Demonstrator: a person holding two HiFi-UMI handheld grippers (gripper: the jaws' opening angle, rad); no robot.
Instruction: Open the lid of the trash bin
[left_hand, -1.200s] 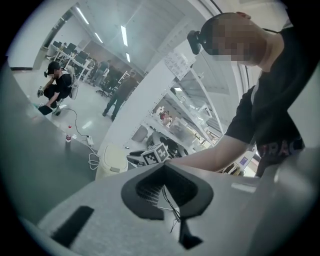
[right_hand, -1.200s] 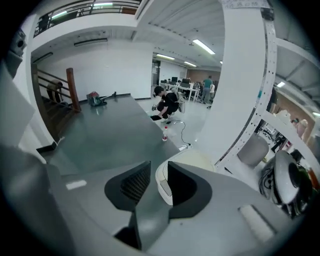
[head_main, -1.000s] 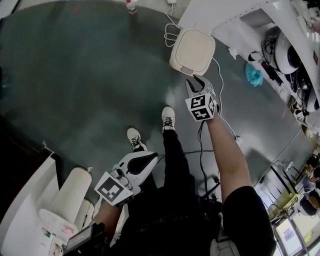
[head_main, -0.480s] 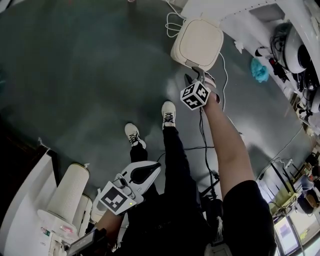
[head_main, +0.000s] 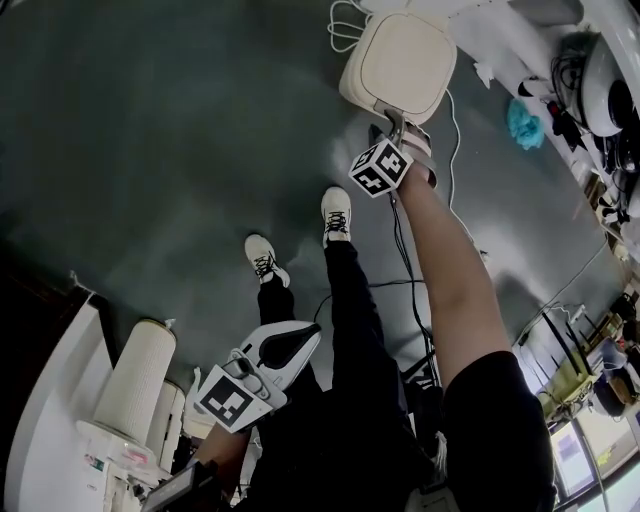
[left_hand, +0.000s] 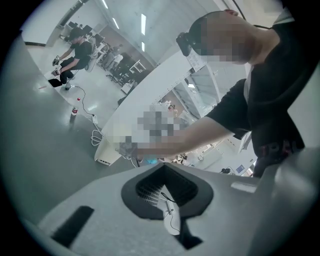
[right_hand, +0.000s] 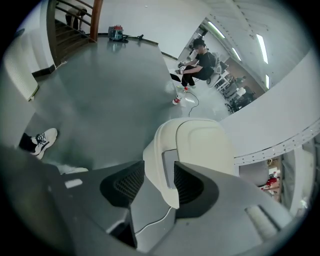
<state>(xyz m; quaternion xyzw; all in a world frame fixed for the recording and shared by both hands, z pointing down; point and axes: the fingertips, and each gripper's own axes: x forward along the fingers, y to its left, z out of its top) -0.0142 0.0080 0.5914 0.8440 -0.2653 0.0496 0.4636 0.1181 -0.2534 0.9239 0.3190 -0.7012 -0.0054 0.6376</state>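
Grey floor (right_hand: 100, 90): trash bin (right_hand: 200, 145) between just-opened right fingers (right_hand: 195, 190).

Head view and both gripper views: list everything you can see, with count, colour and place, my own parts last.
trash bin: one, cream, lid down, on the floor beside the counter.
counter: one, white, curved, right of the bin.
cable: one coil, white, floor behind the bin.
teal object: one, right of the bin; unidentifiable.
ribbed cylinder: one, cream, head view's lower left.
bottle: one, red-capped, far floor.
seated person: one, in black, far end.
shoes: two, white, floor near the bin.
left gripper: one, white, shut, empty, low left.
right gripper: one, white, jaws just been opening, astride the bin's front edge.
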